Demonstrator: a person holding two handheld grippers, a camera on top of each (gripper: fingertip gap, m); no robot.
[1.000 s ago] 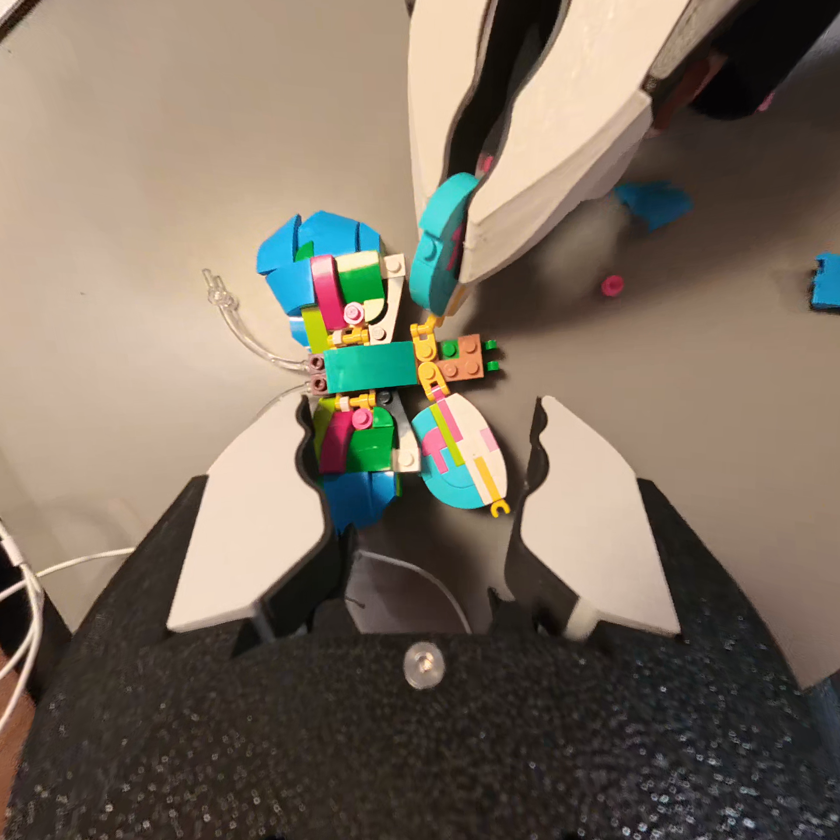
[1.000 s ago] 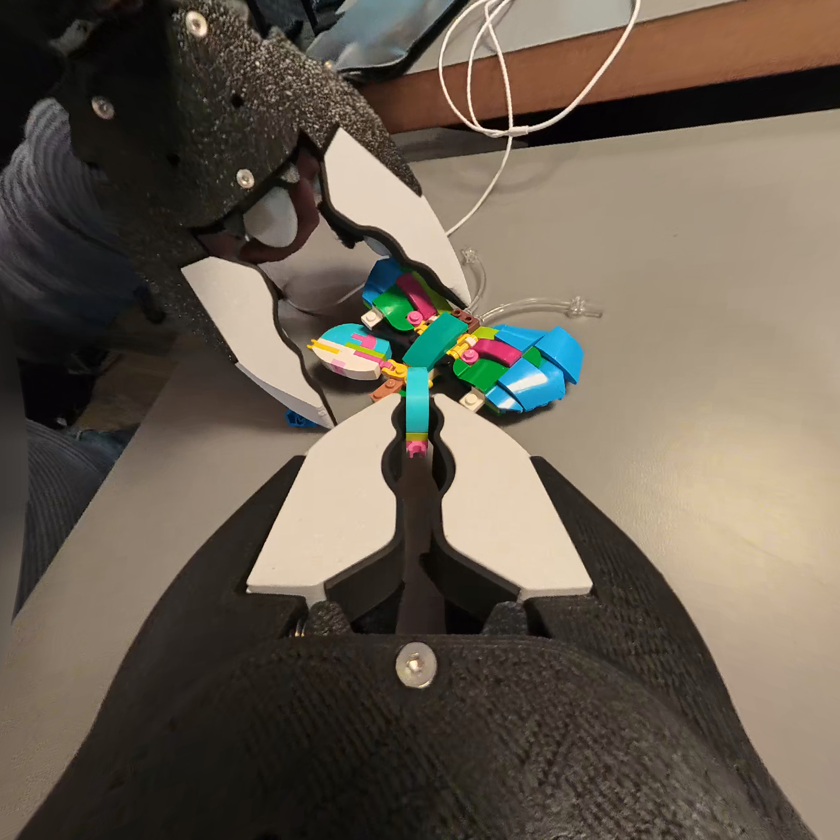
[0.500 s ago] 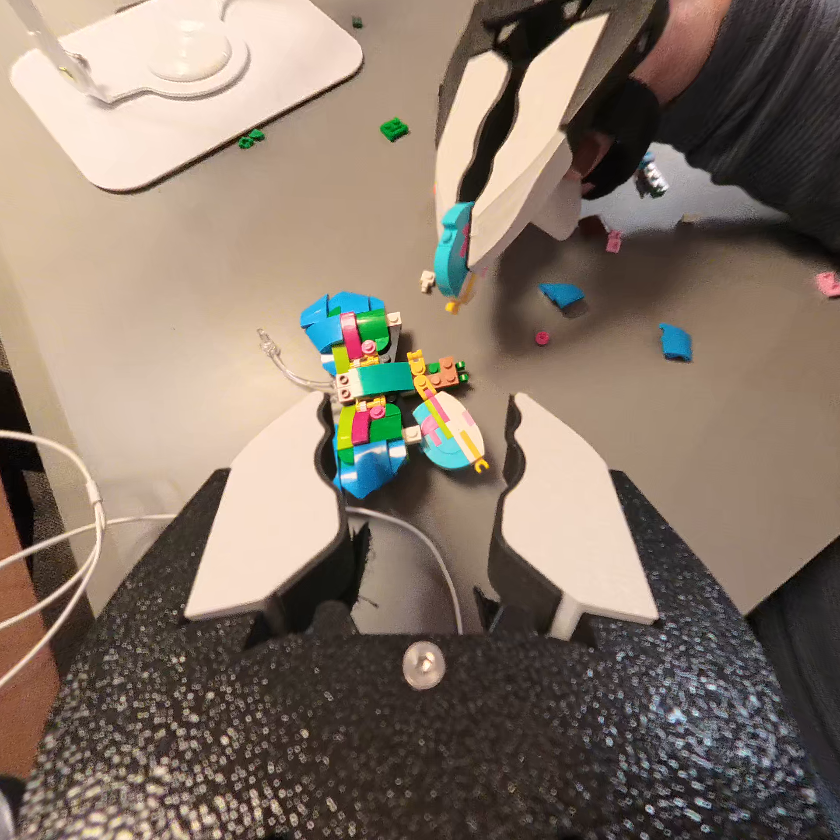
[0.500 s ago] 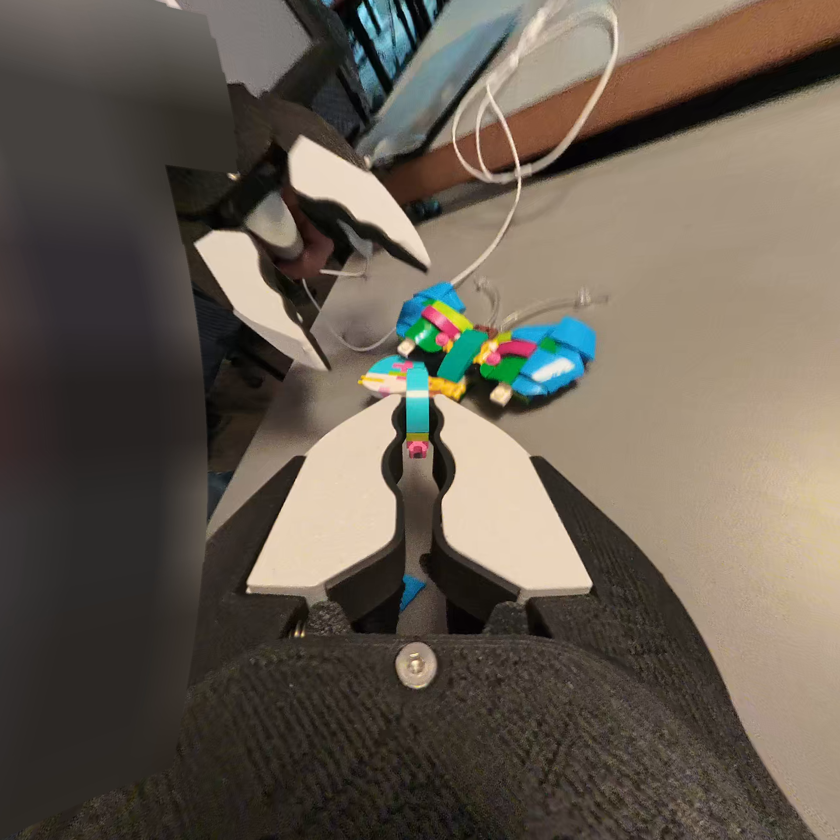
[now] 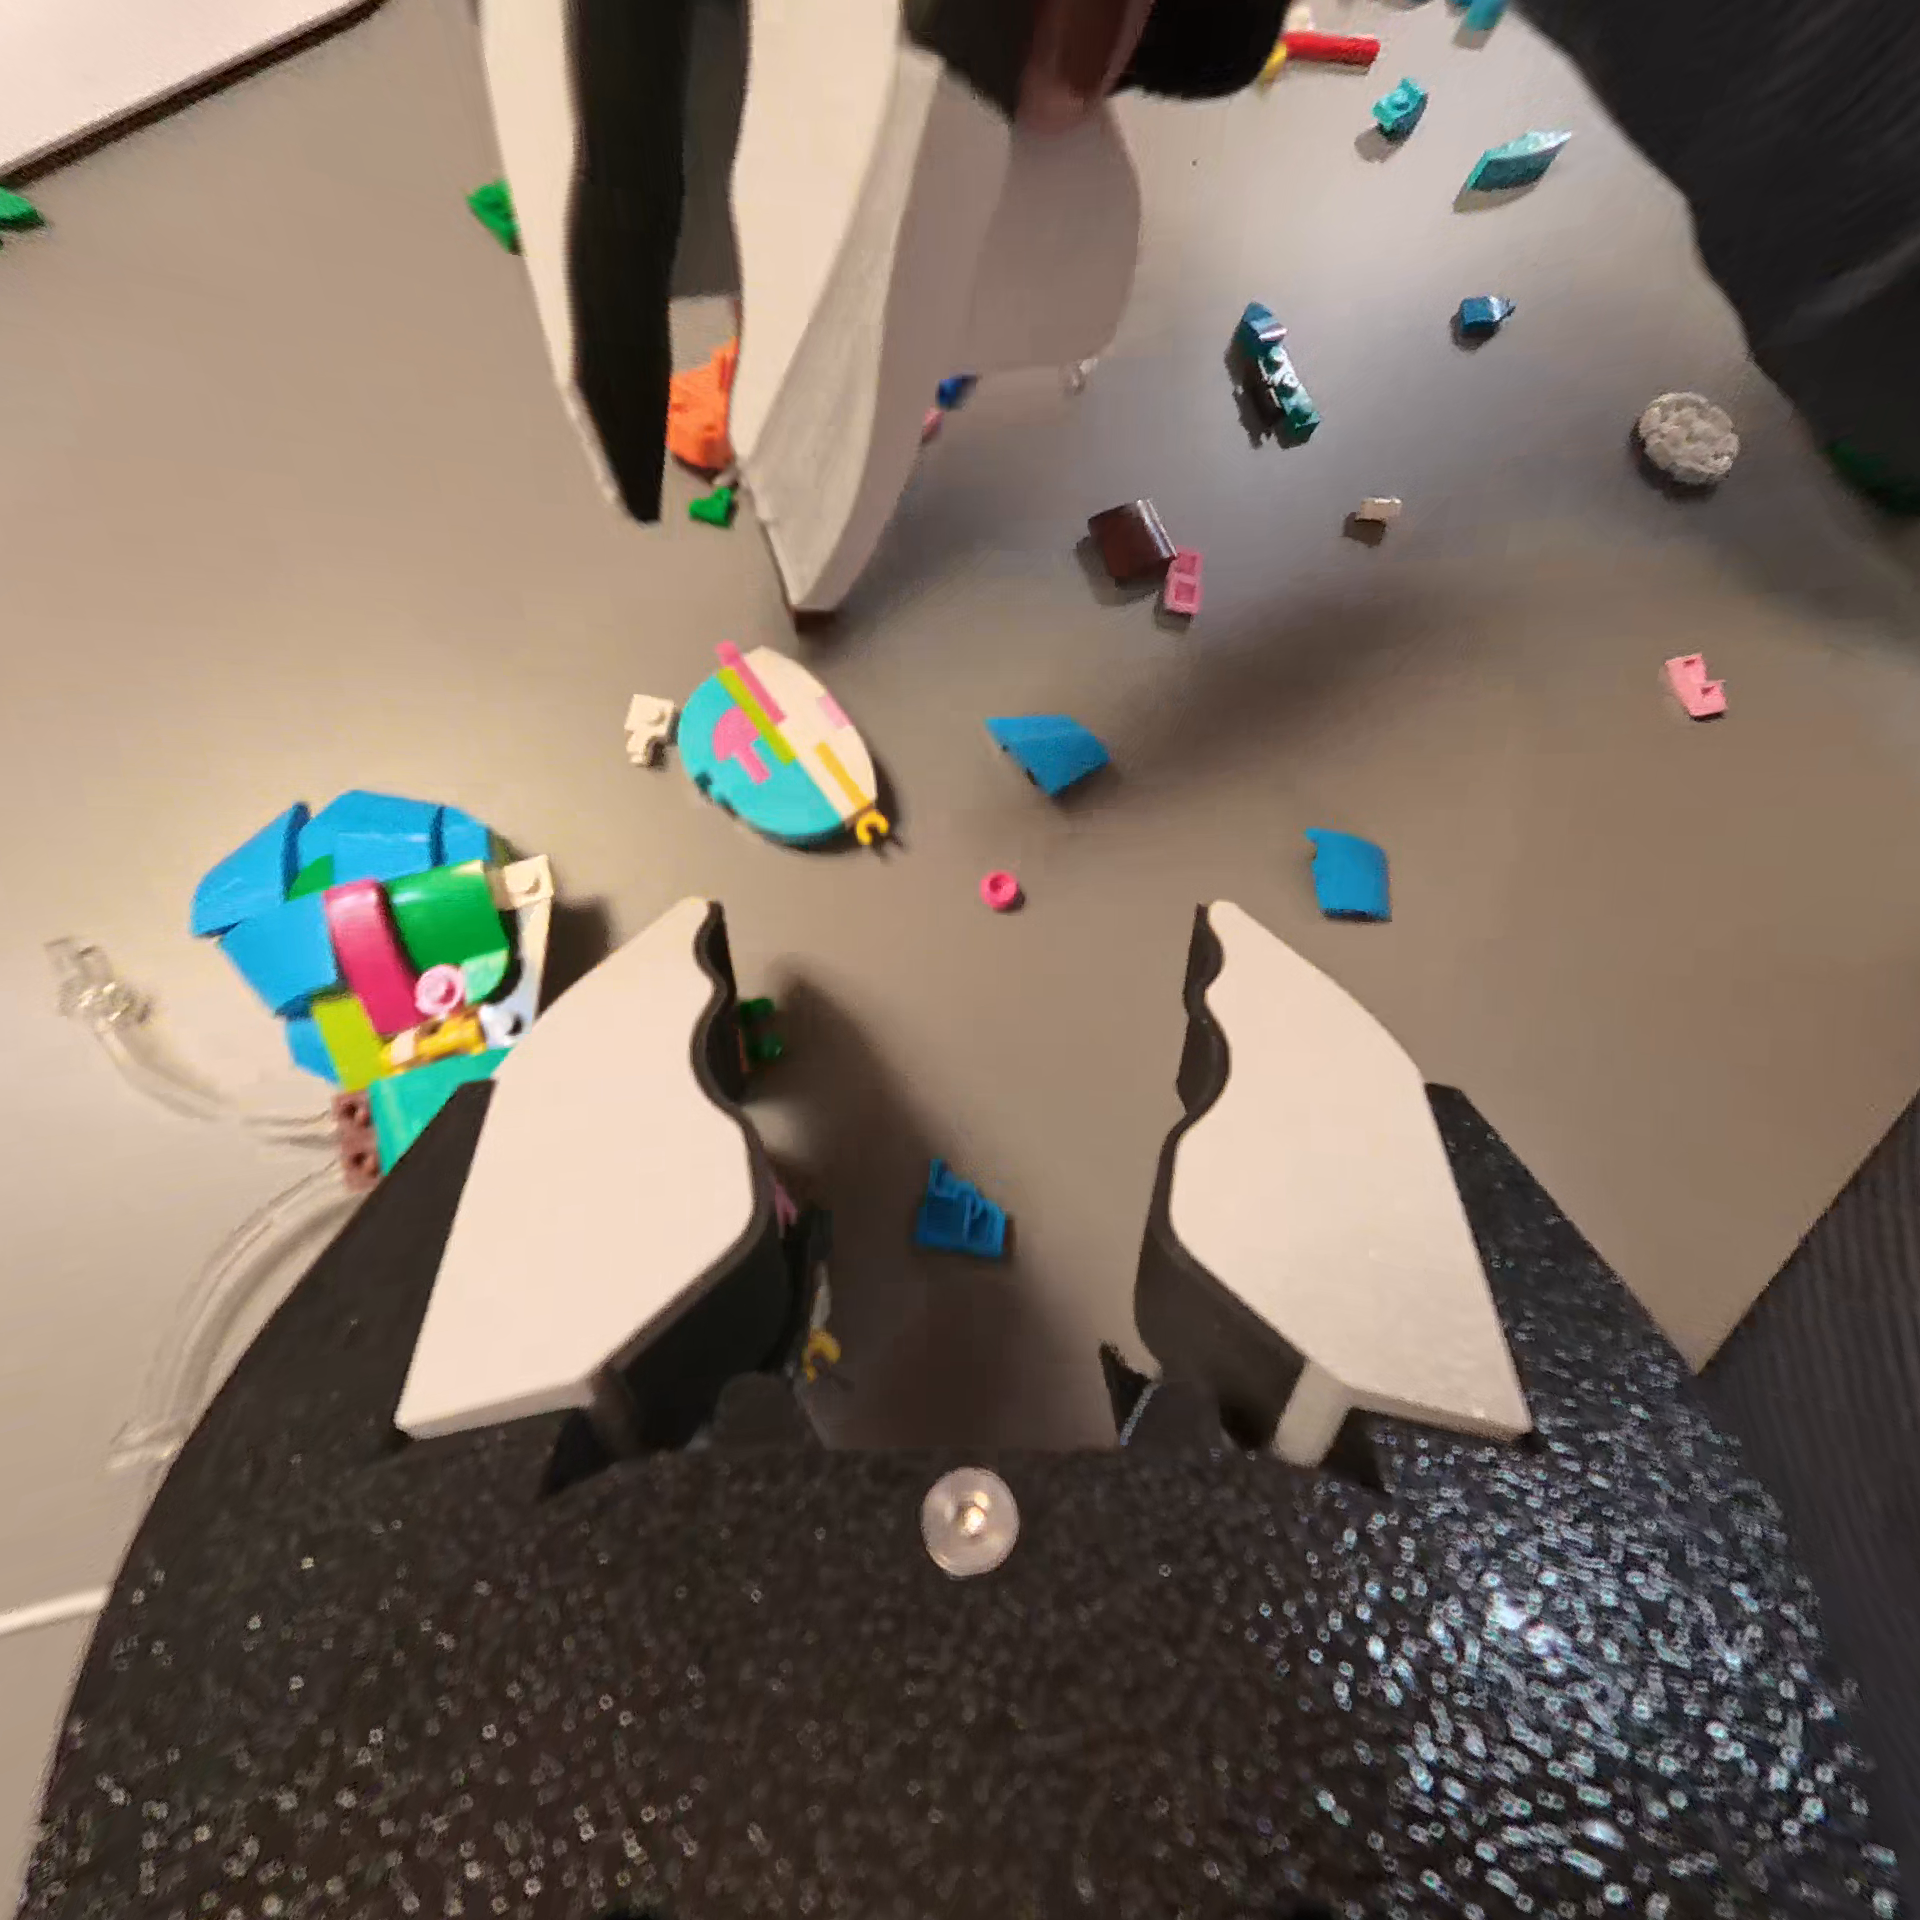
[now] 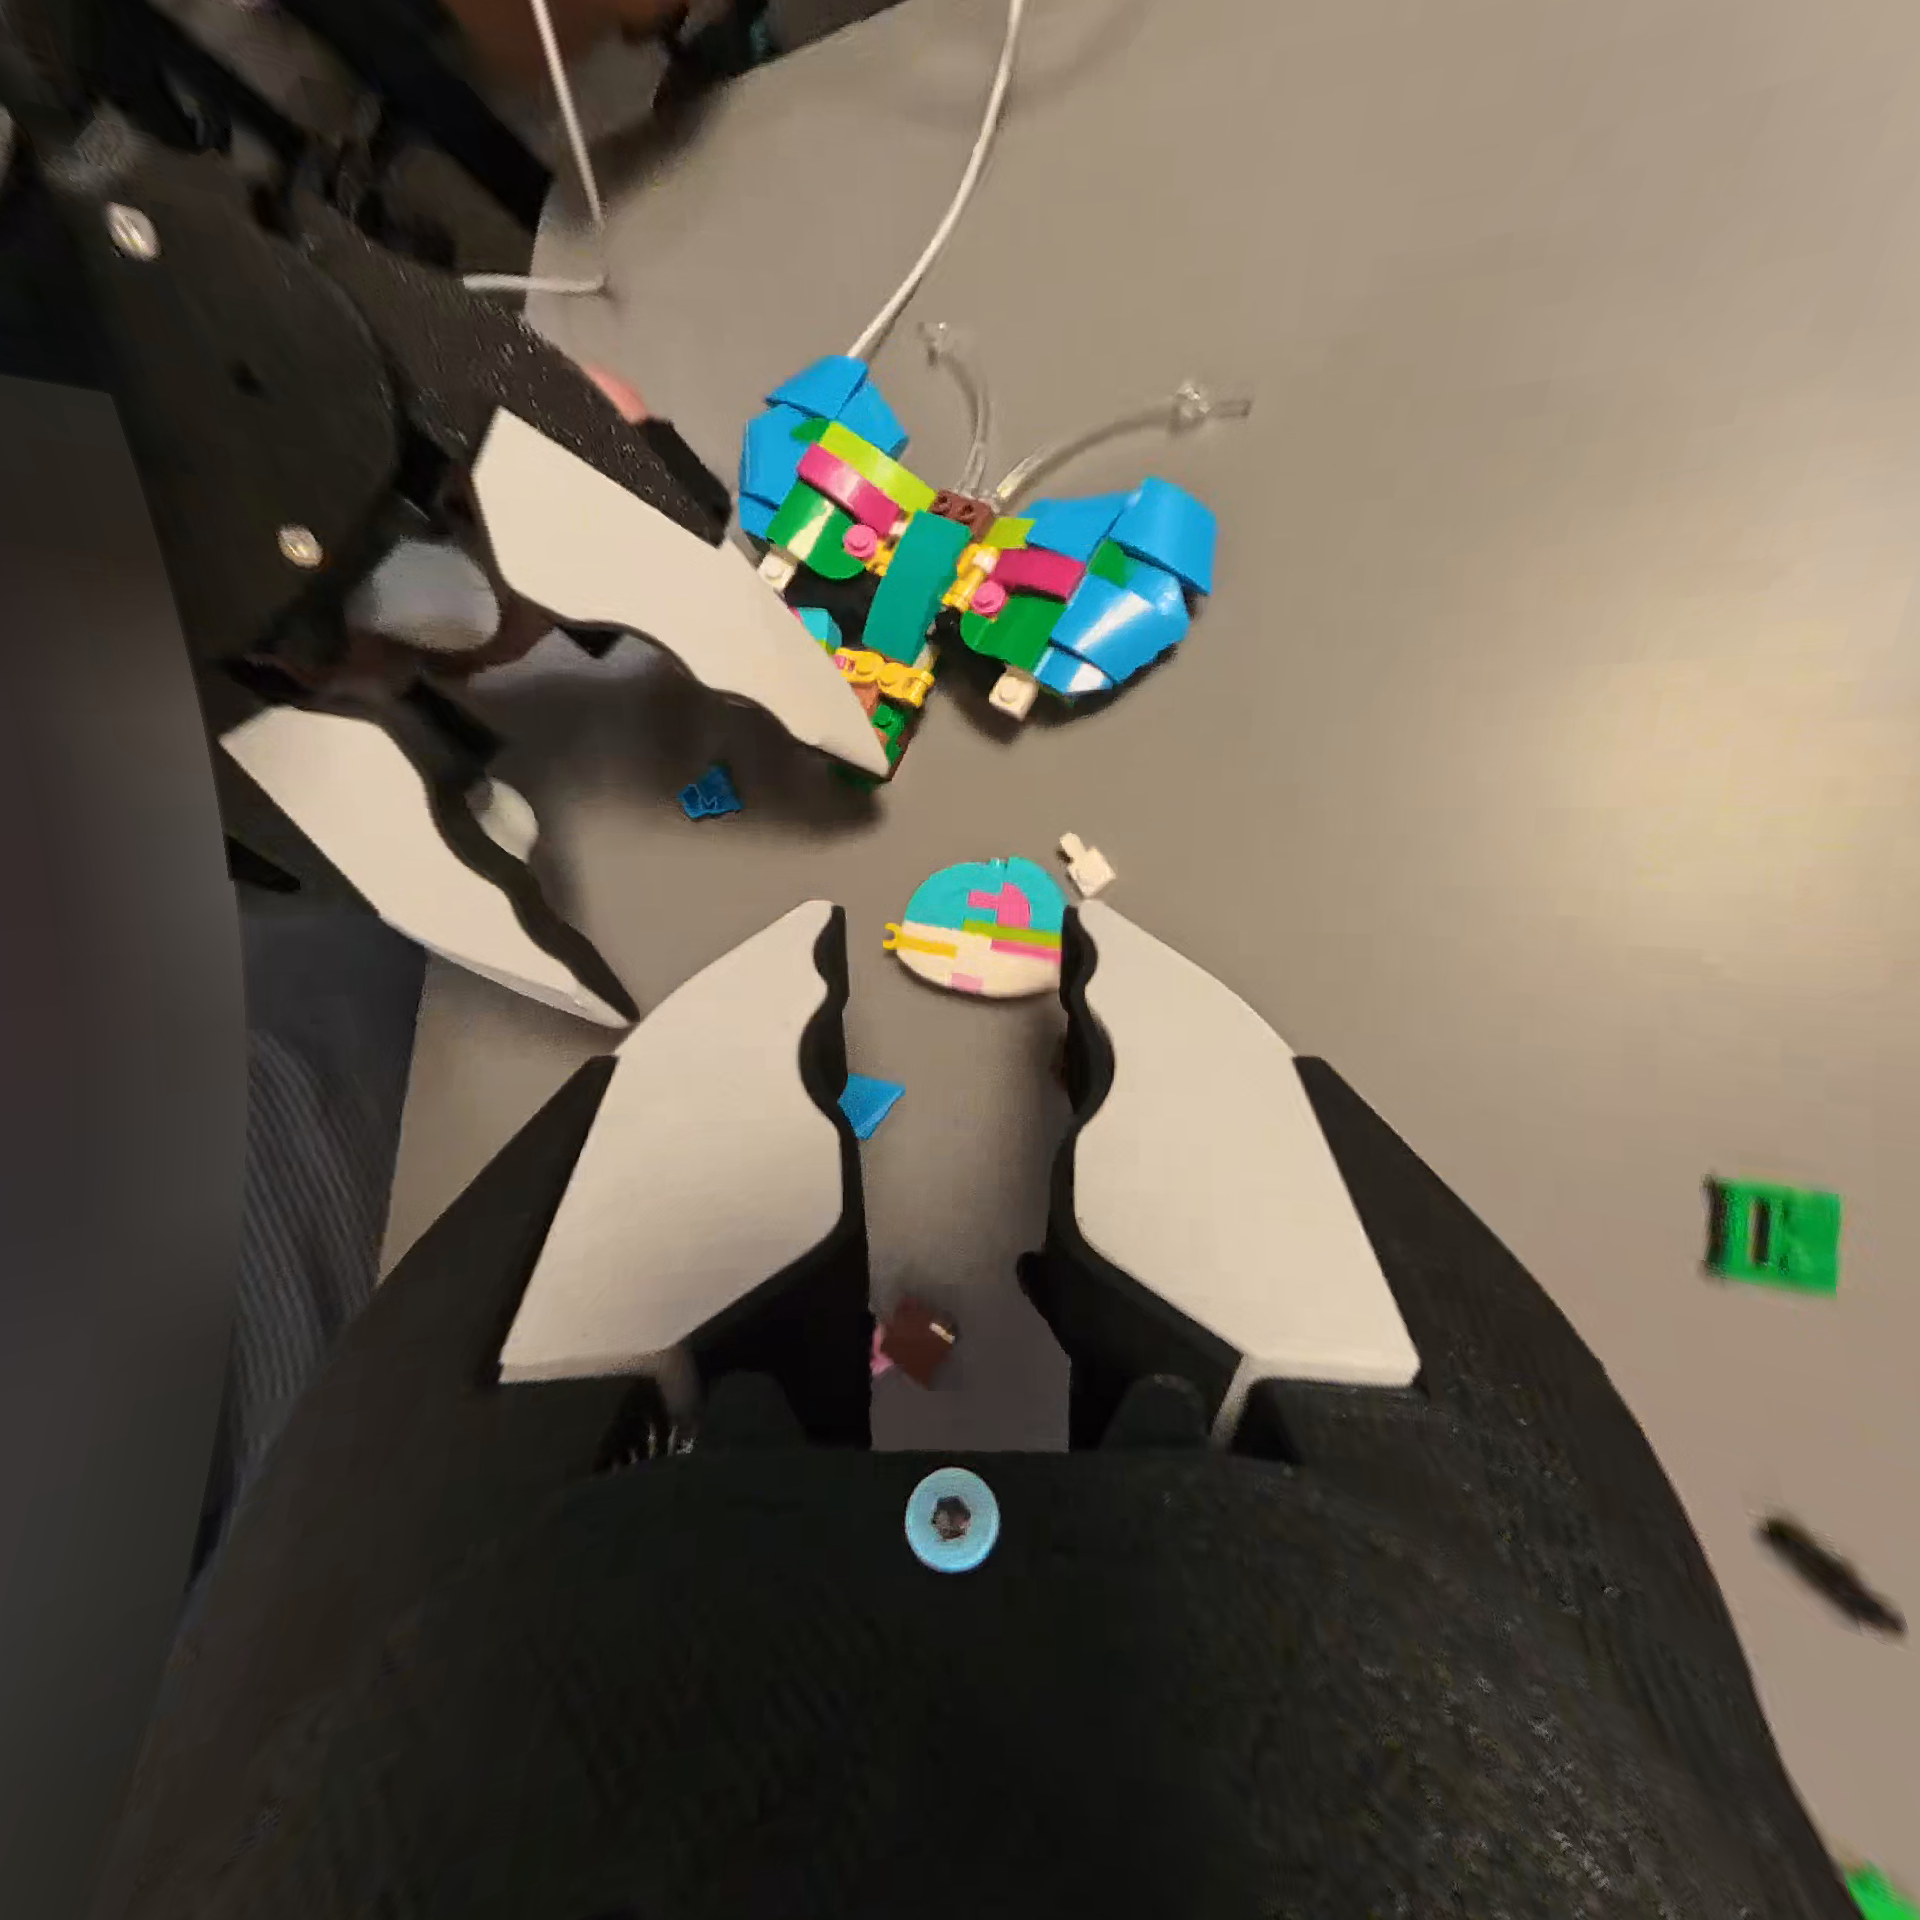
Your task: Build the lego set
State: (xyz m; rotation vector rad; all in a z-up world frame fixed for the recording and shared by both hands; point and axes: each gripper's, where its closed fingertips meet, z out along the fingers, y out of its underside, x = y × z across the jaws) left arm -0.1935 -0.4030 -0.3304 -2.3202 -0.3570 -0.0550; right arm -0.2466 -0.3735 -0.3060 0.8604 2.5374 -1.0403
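Work surface is a matte grey-beige tabletop (image 6: pixel 1507 520), with a warm light patch on its right side in the right wrist view. A white cable (image 6: pixel 940 223) runs across its far end, and the corner of a flat white base plate (image 5: pixel 156 73) sits at the top left of the left wrist view, probably a lamp or stand foot, too cropped to tell. Table edge (image 5: pixel 1787 1288) drops off at lower right into dark space.

The right hand-held gripper (image 6: pixel 951 920) hangs with its jaws apart above the grey surface (image 6: pixel 1455 623), and a small oval wing piece (image 6: pixel 982 940) lies just past its fingertips. The butterfly model (image 6: pixel 966 571) rests beyond, the left hand-held gripper (image 6: pixel 758 883) gaping beside it.
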